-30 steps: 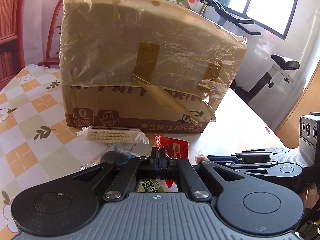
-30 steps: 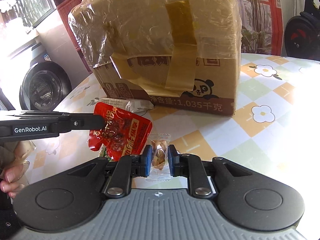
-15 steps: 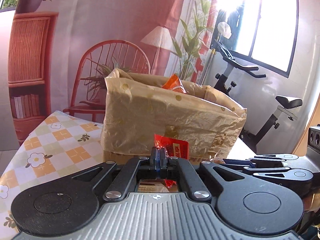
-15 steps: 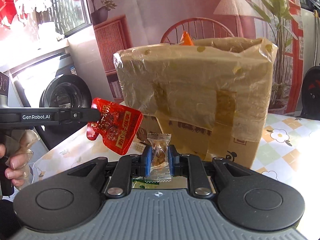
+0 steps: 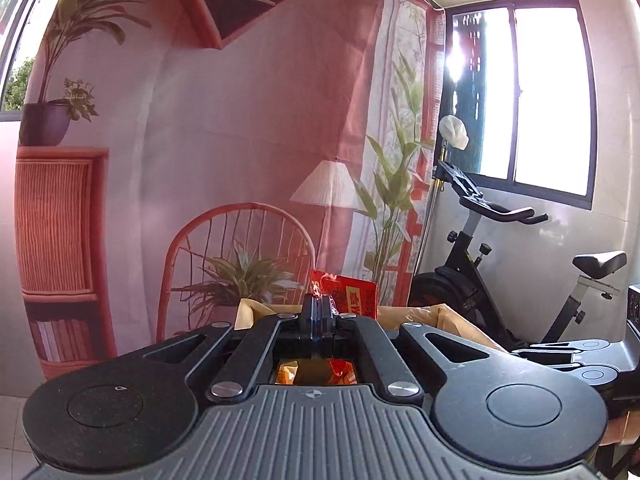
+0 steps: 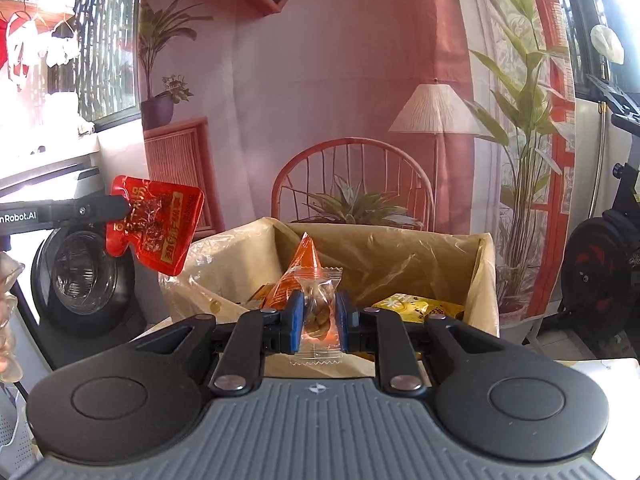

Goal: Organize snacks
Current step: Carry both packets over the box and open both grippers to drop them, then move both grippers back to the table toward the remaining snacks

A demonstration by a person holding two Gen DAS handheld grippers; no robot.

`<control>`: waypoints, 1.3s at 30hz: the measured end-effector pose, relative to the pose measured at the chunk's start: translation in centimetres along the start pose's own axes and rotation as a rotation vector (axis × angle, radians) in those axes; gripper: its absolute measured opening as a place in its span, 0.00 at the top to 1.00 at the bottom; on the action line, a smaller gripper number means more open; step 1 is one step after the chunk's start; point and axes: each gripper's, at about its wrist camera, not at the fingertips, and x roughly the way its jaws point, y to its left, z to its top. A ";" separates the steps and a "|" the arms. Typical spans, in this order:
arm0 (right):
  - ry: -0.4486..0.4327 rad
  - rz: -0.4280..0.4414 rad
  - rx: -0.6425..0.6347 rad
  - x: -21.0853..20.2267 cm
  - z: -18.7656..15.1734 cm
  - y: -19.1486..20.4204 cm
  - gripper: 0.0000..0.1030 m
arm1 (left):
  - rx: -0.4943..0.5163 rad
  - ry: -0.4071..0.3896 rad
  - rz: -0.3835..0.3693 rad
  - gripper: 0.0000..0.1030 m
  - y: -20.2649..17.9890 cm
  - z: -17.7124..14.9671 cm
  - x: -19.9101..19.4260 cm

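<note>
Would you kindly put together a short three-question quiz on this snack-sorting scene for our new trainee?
1. True or false: the left gripper holds the red pouch.
2. What is clamped in the right gripper?
3. Which item lies inside the cardboard box: A) a yellow packet, B) a green bottle, C) a white cup?

Key: 1. True. 2. A small clear-wrapped snack. 3. A.

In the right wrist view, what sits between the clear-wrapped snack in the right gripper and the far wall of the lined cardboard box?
An orange cone-shaped packet stands right behind the clear-wrapped snack, before the lined cardboard box's far wall; yellow packets lie right.
</note>
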 end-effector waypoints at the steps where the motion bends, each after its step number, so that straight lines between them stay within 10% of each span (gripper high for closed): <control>1: 0.011 -0.010 0.013 0.5 0.1 -0.4 0.82 | 0.014 0.011 0.010 0.99 -0.1 0.4 0.9; 6: 0.039 -0.048 0.044 1.9 0.0 -1.3 0.81 | 0.083 0.084 0.031 0.98 -0.7 1.0 5.8; 13: 0.021 -0.067 0.086 0.6 -0.4 -1.8 0.54 | 0.006 0.139 0.059 0.90 1.9 0.4 6.9; 22: -0.047 -0.046 0.076 -3.2 -1.8 0.7 0.42 | 0.013 0.212 0.032 0.49 3.7 -1.5 1.9; 30: -0.024 0.058 0.069 -4.8 -5.9 4.2 0.41 | -0.002 0.329 0.003 0.49 5.1 -5.9 -1.5; 39: 0.195 0.129 0.086 -2.3 -11.5 6.1 0.41 | 0.001 0.457 -0.021 0.49 5.0 -11.8 -0.8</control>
